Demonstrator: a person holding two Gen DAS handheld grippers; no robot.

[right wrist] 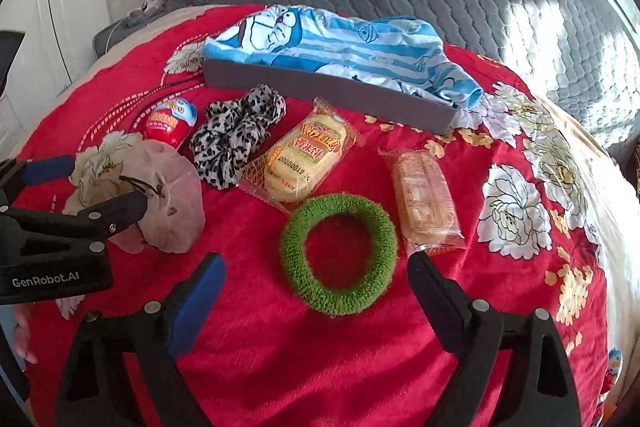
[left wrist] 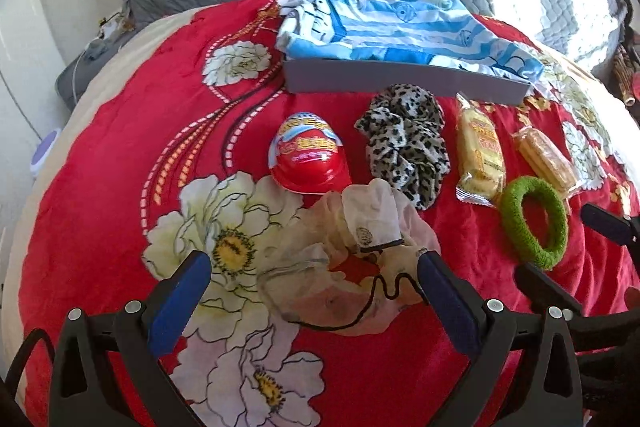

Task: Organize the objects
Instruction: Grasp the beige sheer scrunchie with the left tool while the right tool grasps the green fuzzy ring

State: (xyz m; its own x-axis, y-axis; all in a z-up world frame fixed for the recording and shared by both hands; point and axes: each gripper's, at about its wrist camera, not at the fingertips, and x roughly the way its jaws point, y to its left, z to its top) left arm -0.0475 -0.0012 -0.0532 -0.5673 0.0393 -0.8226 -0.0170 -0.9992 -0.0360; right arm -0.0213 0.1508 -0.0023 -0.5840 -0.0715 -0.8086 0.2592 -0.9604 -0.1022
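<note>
Two hand-held claws are hovering over a bed covered by a red plush blanket printed with white flowers.

The left claw is standing wide open, its blue pads either side of a sheer cream drawstring pouch with a black cord; the pads are not pressing on it, though the right pad is sitting just at the pouch's edge. Just beyond this claw a red egg-shaped plastic toy capsule is lying, and beyond and to the right, a leopard-print fabric scrunchie.

The right claw is also wide open and holding nothing. A fuzzy green hair ring is lying flat on the blanket between and just ahead of its fingertips, untouched. Past the ring are resting a clear-wrapped yellow cake and, to the right, a wrapped pale wafer snack.

Farther off from both claws, a shallow grey box is holding a blue-and-white striped cartoon cloth.
</note>
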